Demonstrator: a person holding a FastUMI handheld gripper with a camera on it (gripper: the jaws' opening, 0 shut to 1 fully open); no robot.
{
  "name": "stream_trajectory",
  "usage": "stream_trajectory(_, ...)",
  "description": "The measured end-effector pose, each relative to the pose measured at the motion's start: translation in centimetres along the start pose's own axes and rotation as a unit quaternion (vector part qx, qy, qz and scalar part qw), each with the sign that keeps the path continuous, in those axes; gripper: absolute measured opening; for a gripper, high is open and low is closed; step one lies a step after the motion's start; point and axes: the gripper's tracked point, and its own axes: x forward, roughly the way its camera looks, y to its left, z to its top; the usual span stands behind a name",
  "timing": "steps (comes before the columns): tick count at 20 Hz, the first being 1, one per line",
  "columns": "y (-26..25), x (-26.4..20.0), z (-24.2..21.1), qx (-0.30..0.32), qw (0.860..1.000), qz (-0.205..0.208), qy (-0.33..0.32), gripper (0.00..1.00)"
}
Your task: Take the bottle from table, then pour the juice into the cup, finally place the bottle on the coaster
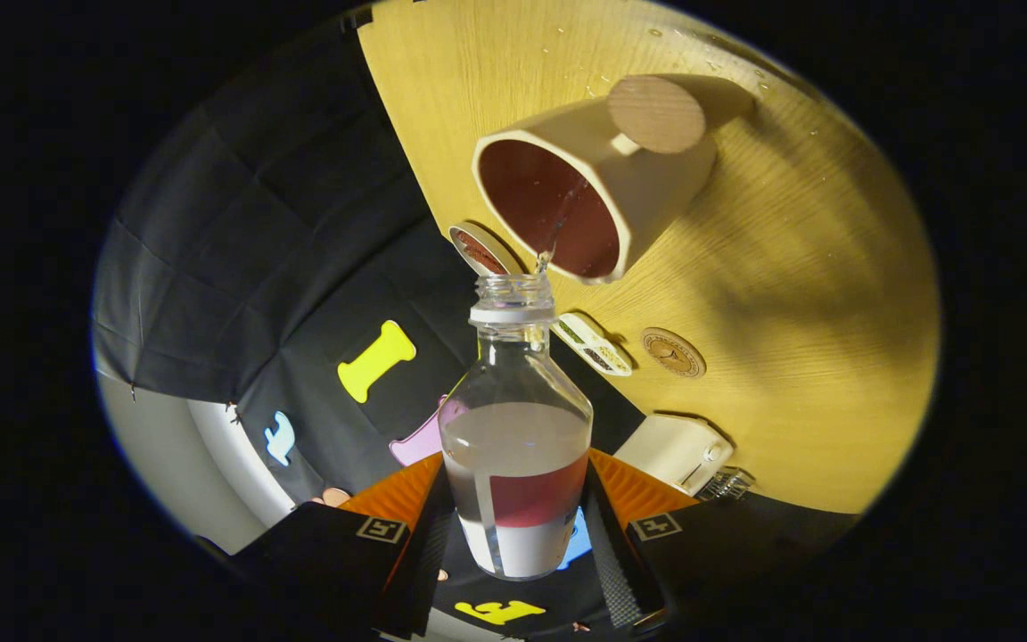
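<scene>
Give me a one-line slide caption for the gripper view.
Gripper shut on the tilted bottle, a thin stream running from its open mouth into the cup on the table.

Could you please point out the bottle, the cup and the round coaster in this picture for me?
bottle point(513, 419): gripper view, on its clear body, held between the fingers.
cup point(656, 192): gripper view, on its outer side wall.
coaster point(673, 352): gripper view, on its round top face, lying on the table.
</scene>
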Motion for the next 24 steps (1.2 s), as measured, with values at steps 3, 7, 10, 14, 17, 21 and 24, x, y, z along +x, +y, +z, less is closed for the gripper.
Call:
stream_trajectory(3, 0.5, 0.2, -0.2, 0.007, 1.0, 0.01, -0.003, 0.75)
stream_trajectory(7, 1.2, 0.1, -0.4, 0.007, 1.0, 0.015, 0.0, 0.75)
stream_trajectory(10, 1.3, 0.2, -0.3, 0.008, 1.0, 0.014, 0.0, 0.75)
stream_trajectory(14, 1.5, 0.2, -0.1, 0.004, 1.0, 0.012, 0.002, 0.75)
stream_trajectory(17, 1.5, 0.3, -0.1, -0.004, 1.0, 0.004, 0.007, 0.76)
stream_trajectory(21, 1.2, 0.1, 0.3, -0.021, 1.0, -0.007, 0.012, 0.75)
stream_trajectory(24, 0.9, 0.0, 0.5, -0.034, 0.999, -0.009, 0.017, 0.76)
